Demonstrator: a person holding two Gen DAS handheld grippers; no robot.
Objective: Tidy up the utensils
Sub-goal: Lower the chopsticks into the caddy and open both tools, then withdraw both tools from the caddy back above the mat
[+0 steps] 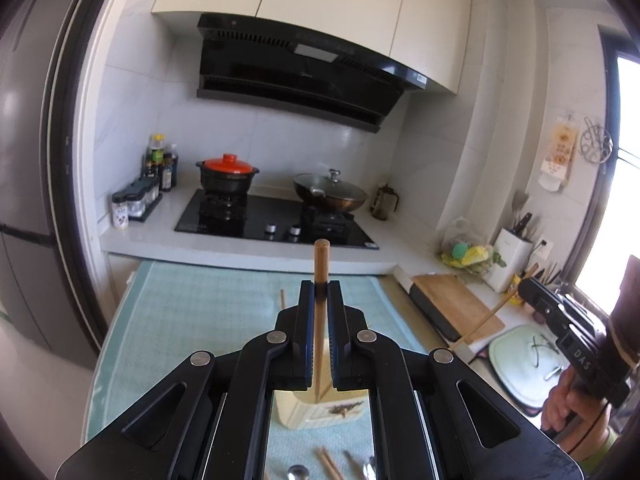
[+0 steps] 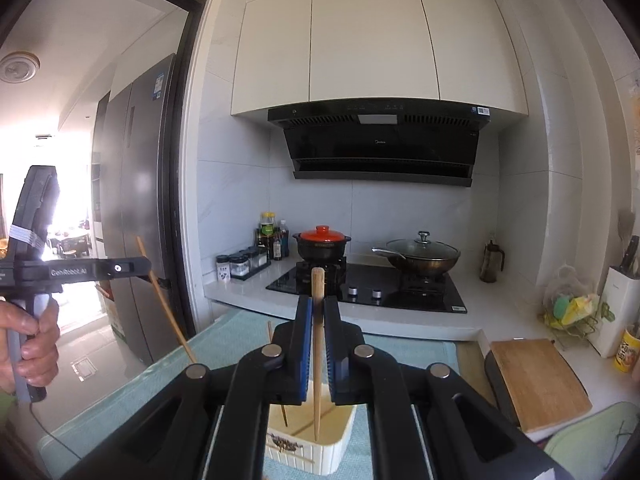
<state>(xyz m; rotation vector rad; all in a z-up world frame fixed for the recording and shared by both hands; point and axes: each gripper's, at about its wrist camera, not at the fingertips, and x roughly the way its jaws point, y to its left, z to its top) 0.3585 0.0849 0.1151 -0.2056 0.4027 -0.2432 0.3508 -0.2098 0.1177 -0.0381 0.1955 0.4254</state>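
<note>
Nearest: left gripper [image 1: 320, 286] clamped on a wooden chopstick [image 1: 321, 264], thick end poking up past the fingertips. Right gripper [image 2: 317, 302] likewise closed on its own chopstick [image 2: 318, 280], tip hanging over the cream utensil holder [image 2: 320, 446] below — one stick already stands in it. The holder sits on the teal mat [image 1: 192, 304]; more chopsticks and spoons [image 1: 297, 473] lie loose there (partly hidden by the gripper body). Beyond, the stove [image 1: 276, 220]. Step in hand, I judge: carrying sticks to the holder. Next calls for lowering each tip into a compartment, then releasing.
</note>
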